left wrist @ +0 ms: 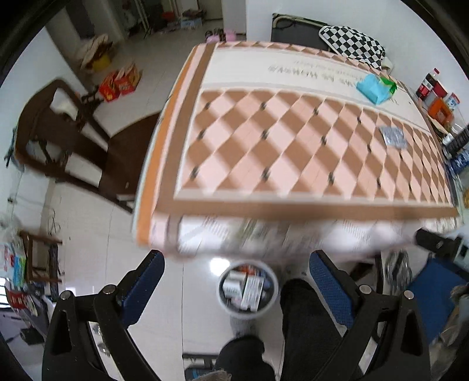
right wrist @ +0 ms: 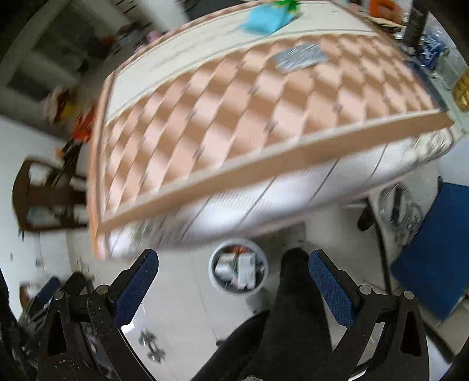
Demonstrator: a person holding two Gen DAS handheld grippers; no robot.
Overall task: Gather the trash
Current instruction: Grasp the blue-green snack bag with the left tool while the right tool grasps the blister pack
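Observation:
A white round bin (left wrist: pixel 248 288) (right wrist: pixel 238 269) with several wrappers and cartons inside stands on the floor under the table's near edge. On the checked tabletop (left wrist: pixel 293 152) (right wrist: pixel 234 117) lie a silver foil wrapper (left wrist: pixel 393 136) (right wrist: pixel 300 56) and, farther back, a blue tissue pack (left wrist: pixel 373 88) (right wrist: pixel 268 18) with a green wrapper (left wrist: pixel 389 83) beside it. My left gripper (left wrist: pixel 236 281) hangs open above the bin, nothing between its blue pads. My right gripper (right wrist: pixel 233 275) is open too, also above the bin and empty.
A dark wooden chair (left wrist: pixel 67 137) (right wrist: pixel 44 196) stands left of the table. A blue chair seat (left wrist: pixel 436 287) (right wrist: pixel 433 252) is at the right. A person's dark trouser leg (left wrist: pixel 304 322) (right wrist: pixel 293 307) sits beside the bin. Bottles and boxes (left wrist: pixel 436 96) crowd the table's right side.

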